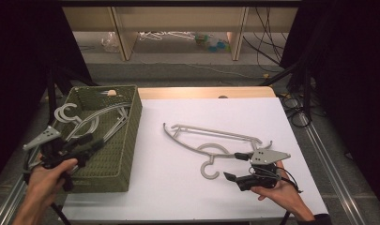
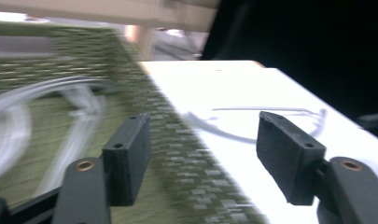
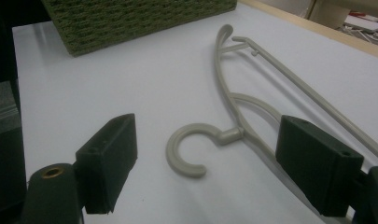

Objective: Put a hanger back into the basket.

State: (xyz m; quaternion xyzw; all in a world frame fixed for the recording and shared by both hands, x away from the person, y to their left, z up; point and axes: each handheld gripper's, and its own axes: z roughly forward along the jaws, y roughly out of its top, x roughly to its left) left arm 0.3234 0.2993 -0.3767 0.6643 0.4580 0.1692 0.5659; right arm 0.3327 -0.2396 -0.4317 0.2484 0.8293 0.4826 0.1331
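Observation:
A grey plastic hanger [image 1: 211, 136] lies flat on the white table sheet, its hook [image 3: 186, 154] pointing toward the near edge. My right gripper [image 1: 234, 166] rests low by that hook, open, and its jaws straddle the hook [image 1: 209, 169] without touching it. In the right gripper view the gripper [image 3: 207, 135] stands wide, with the hanger [image 3: 242, 112] stretching away between the jaws. A green woven basket [image 1: 131, 126] at the left holds several pale hangers [image 1: 94, 117]. My left gripper [image 1: 91, 143] hovers over the basket's near part, open and empty. Its view is blurred: gripper [image 2: 203, 140], basket wall [image 2: 177, 140], hangers [image 2: 18, 102].
The white sheet [image 1: 169, 197] covers most of the table, with bare wood [image 1: 206, 92] along the far edge. Beyond it stand wooden shelf legs [image 1: 122, 37] and floor clutter. Cables [image 1: 291, 108] trail at the right. Black drapes close both sides.

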